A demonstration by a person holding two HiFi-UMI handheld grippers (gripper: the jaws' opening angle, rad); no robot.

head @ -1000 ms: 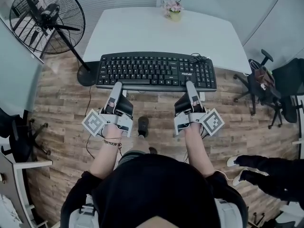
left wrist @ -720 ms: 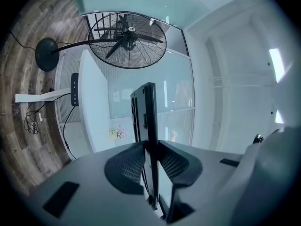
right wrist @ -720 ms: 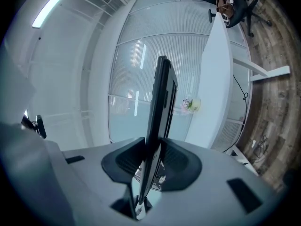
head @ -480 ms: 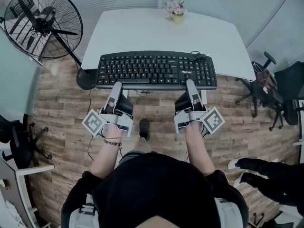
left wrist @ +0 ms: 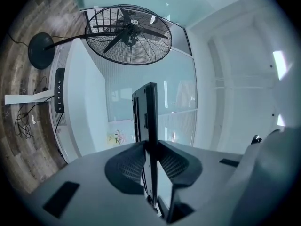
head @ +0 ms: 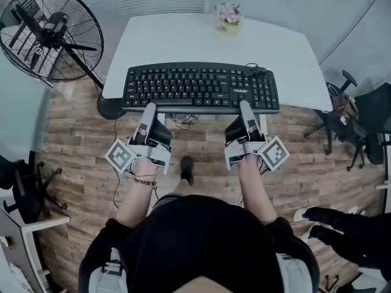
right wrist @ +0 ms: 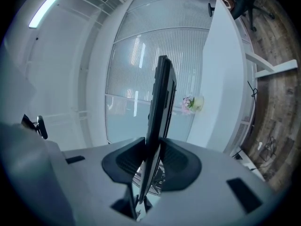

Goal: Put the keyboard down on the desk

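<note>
Seen from above, a person holds a black keyboard level in front of them, one tool in each hand. The left tool is clamped on the keyboard's near edge towards its left end, and the right tool is clamped on the same edge towards its right end. Each tool's own view shows the thin keyboard pinched edge-on between both pads. The keyboard sits across the near edge of the white bench, most of it over the top and its front edge, with the tools, out over the wooden floor. Whether it touches the bench yet cannot be told. To finish well, it probably needs carrying a little further over the bench, then lowering flat with both ends coming down together, and both tools releasing only once the bench bears its weight. The coiled cable at the far right corner could catch underneath and is worth watching. The only container is a small pot at the far edge of the bench, holding pink flowers, well apart from the keyboard. A standing fan is to the left.
</note>
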